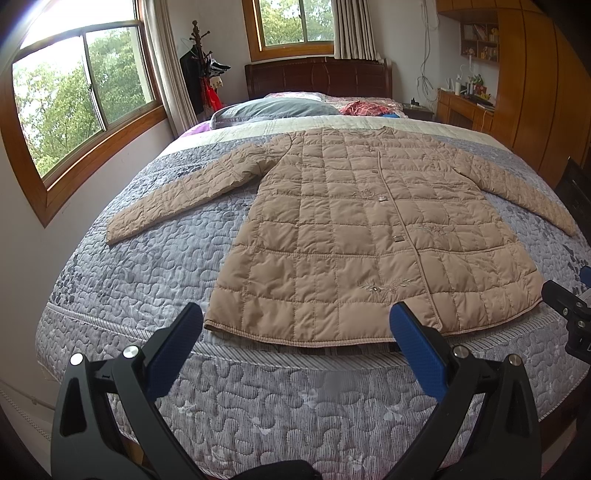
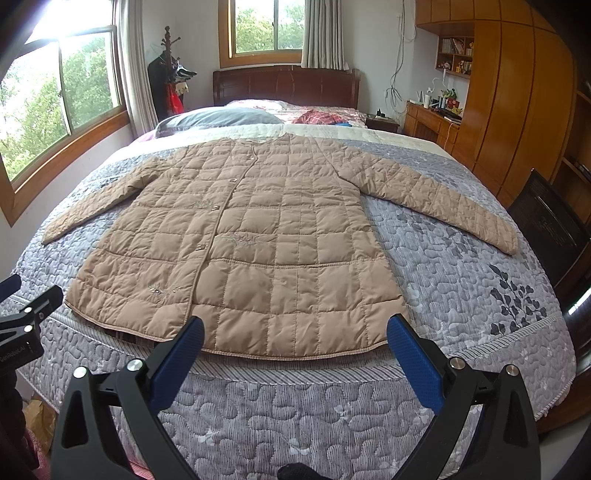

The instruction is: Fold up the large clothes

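The coat (image 1: 354,236) (image 2: 236,236) is lying flat on the bed (image 1: 147,258) (image 2: 461,266), sleeves out, its hem just beyond both sets of jaws. The left gripper (image 1: 295,321) is hovering off the bed's foot, jaws spread, holding nothing. The right gripper (image 2: 295,332) is hovering alongside, jaws likewise spread.

Bright daylight comes from the side window (image 1: 85,99) and the back window (image 2: 267,26). Strong glare whitens the upper left corner. Shadows are soft. Straight lines bend much near the edges; the corners are dark.
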The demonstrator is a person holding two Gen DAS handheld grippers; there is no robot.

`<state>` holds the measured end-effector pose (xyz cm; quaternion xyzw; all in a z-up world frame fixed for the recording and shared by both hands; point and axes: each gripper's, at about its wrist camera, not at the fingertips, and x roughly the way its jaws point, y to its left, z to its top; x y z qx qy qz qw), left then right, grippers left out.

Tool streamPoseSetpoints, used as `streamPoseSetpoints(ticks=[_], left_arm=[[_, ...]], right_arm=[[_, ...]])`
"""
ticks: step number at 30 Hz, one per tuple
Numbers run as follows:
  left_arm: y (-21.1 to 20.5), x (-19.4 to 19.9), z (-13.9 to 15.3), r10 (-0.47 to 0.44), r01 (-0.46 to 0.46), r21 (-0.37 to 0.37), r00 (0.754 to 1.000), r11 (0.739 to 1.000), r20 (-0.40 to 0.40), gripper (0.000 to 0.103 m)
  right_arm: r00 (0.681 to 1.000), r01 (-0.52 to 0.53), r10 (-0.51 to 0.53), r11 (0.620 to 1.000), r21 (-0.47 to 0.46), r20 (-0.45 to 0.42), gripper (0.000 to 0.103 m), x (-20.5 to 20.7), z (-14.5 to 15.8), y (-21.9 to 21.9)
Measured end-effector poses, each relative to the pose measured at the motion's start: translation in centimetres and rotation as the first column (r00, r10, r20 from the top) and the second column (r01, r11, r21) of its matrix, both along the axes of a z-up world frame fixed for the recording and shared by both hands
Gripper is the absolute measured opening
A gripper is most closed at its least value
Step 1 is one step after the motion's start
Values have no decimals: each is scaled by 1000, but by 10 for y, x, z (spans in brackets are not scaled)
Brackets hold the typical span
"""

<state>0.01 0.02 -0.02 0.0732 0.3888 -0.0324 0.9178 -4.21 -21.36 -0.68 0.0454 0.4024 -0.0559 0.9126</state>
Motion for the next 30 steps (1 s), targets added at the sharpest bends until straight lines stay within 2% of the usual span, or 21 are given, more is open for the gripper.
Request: streamPoseSetpoints(ticks=[30], left_arm=[[0, 1, -1, 4, -4, -1, 1000, 1000, -1, 100]], right_arm=[[1000, -8, 8, 1000, 2, 3, 99, -1, 0, -1]])
